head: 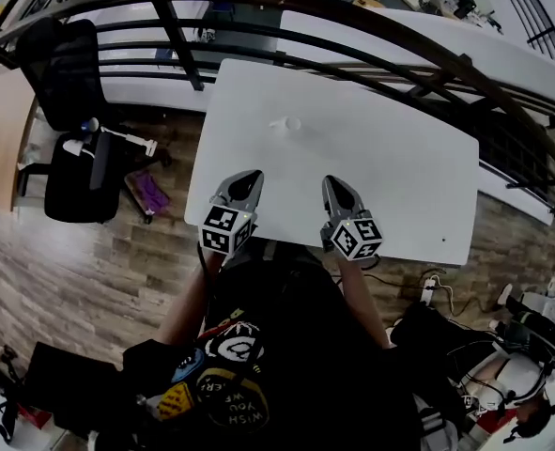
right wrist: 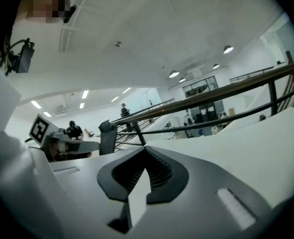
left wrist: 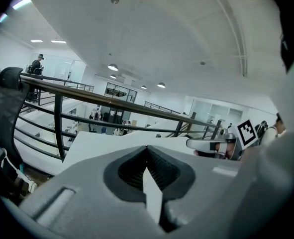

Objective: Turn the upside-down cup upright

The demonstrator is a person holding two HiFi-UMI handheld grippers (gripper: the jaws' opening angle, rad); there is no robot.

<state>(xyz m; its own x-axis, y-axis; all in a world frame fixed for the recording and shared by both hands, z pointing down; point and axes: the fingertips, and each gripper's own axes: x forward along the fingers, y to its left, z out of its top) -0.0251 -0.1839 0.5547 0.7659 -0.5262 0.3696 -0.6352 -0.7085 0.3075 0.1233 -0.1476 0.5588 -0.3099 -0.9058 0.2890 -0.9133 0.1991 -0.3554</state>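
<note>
Jaws pressed together, empty, on both left gripper (head: 248,177) and right gripper (head: 332,183). Cup (head: 287,123) alone on table (head: 399,177), well apart; contents too small to tell.

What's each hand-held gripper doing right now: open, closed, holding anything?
Left hand-held gripper: closed, holding nothing.
Right hand-held gripper: closed, holding nothing.

The cup (head: 287,123) and table (head: 390,167) are white, the left gripper (head: 250,175) and right gripper (head: 331,181) grey with black-and-white square markers (head: 226,228).
</note>
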